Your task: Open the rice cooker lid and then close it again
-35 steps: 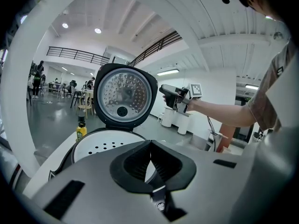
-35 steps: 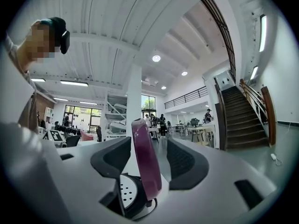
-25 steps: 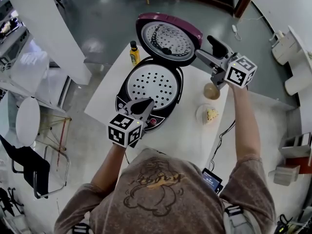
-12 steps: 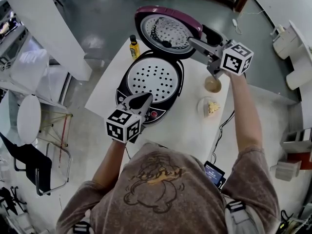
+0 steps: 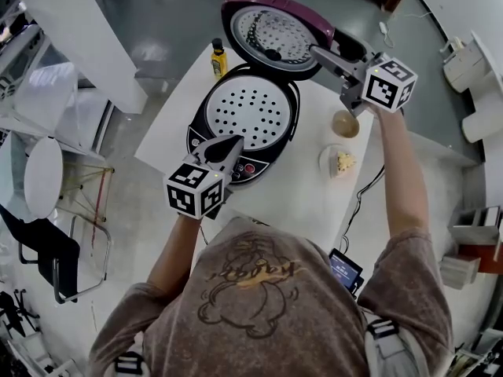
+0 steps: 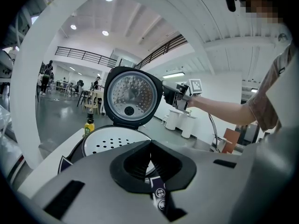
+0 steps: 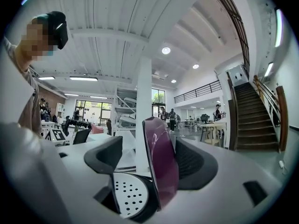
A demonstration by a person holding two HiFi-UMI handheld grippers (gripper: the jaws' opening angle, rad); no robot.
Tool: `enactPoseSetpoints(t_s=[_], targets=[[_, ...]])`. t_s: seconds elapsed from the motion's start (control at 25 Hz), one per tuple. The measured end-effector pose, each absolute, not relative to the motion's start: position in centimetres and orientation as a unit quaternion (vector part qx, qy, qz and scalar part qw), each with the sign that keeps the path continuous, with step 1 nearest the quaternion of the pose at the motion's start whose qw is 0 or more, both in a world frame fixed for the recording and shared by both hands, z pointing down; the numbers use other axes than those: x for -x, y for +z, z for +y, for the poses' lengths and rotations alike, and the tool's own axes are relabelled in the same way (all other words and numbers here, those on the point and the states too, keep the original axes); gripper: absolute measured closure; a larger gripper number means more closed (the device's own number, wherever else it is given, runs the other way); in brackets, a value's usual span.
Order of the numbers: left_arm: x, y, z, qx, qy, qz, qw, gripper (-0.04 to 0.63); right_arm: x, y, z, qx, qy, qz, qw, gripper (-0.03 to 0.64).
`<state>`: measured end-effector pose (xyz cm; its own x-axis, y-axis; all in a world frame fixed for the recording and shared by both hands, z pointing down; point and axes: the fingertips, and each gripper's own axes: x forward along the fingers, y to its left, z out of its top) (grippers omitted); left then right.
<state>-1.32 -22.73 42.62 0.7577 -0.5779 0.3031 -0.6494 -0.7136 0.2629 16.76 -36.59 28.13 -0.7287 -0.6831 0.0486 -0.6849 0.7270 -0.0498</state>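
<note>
Head view shows the rice cooker (image 5: 244, 120) on the tabletop (image 5: 306, 203), its purple lid (image 5: 271, 38) standing upright, so opening looks done. The right tongs (image 7: 154, 162) straddle the lid's rim, apart but just closing. The left tongs (image 6: 149, 161), together and empty, hover at the cooker's front. Closing remains.

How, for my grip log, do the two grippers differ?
The left gripper has jaws together, empty; the right gripper has jaws apart, just been closing, with the lid between them. The left is by the cooker front, the right by the raised lid. Both face the cooker.
</note>
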Motion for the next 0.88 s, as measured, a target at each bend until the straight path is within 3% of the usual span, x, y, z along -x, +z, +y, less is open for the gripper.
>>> enactPoseSetpoints(t_s=[0.88], targets=[[2.6, 43.2, -21.5, -0.918, 0.092, -0.331, 0.197, 0.574, -11.5, 30.4, -28.5, -0.322, -0.006, -0.945, 0.053, 0.265]])
